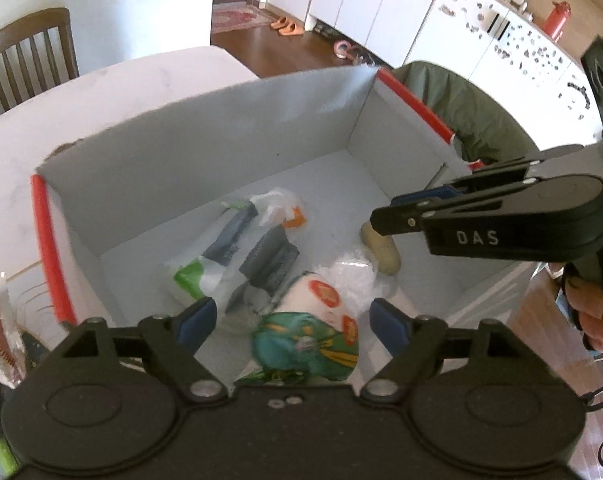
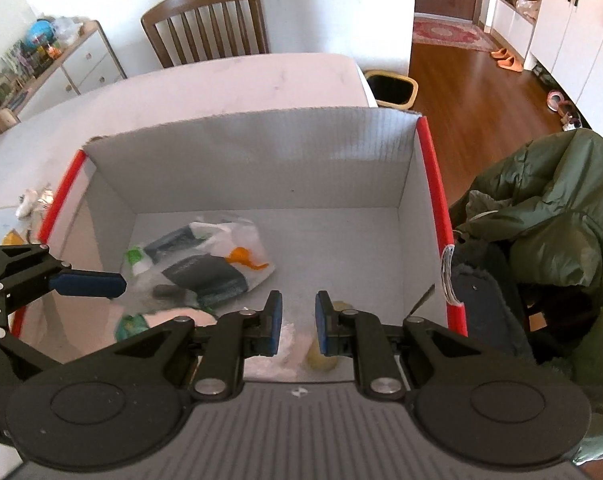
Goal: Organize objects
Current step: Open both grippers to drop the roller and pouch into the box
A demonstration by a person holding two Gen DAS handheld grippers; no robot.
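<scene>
Box (image 2: 261,168), grey with red-edged sides, sits open-topped on the white table (image 2: 229,80), its long axis running away from the cameras; packets (image 2: 205,264) lie inside. Left gripper (image 1: 291,322) spread wide, empty; right gripper (image 2: 298,322) parted, empty.

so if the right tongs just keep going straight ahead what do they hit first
Probably the crumpled clear plastic and the pale yellowish object on the box floor, lying just beyond the right tongs. Depth is unclear; both are partly hidden.
</scene>
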